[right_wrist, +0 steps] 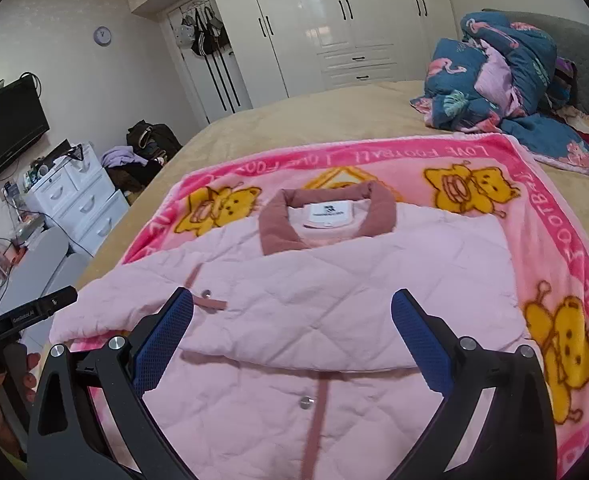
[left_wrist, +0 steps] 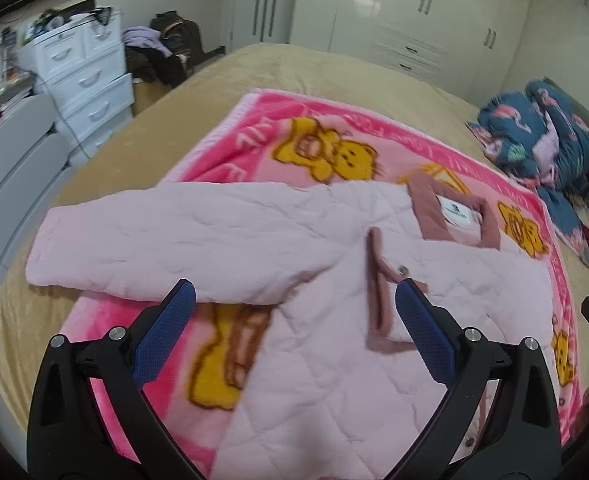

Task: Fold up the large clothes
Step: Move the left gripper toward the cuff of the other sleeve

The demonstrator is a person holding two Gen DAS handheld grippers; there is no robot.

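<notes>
— Lying flat on the pink bear blanket (right_wrist: 542,216), that pale pink quilted jacket (right_wrist: 334,280) has its collar (right_wrist: 326,216) at the far end, with the white label showing inside it.

— And its sleeves?

— 1 sleeve (left_wrist: 166,236) stretches out sideways past the blanket's edge onto the tan bedspread (left_wrist: 94,168). The other side is folded across the chest, its edge running straight over the front placket, where I count 2 metal snaps from the right wrist view.

— What about the grippers?

— Both hang above the jacket and hold nothing. The left gripper (left_wrist: 294,304) has its blue pads (left_wrist: 166,332) spread wide, over the spot where the outstretched sleeve joins the body. The right gripper (right_wrist: 292,306) is spread just as wide, over the folded part of the front.

— Anything else on the bed?

— A bundled navy flamingo quilt (right_wrist: 494,76) sits near the headboard, apart from the blanket. White drawers (right_wrist: 78,200) stand beside the bed.
</notes>
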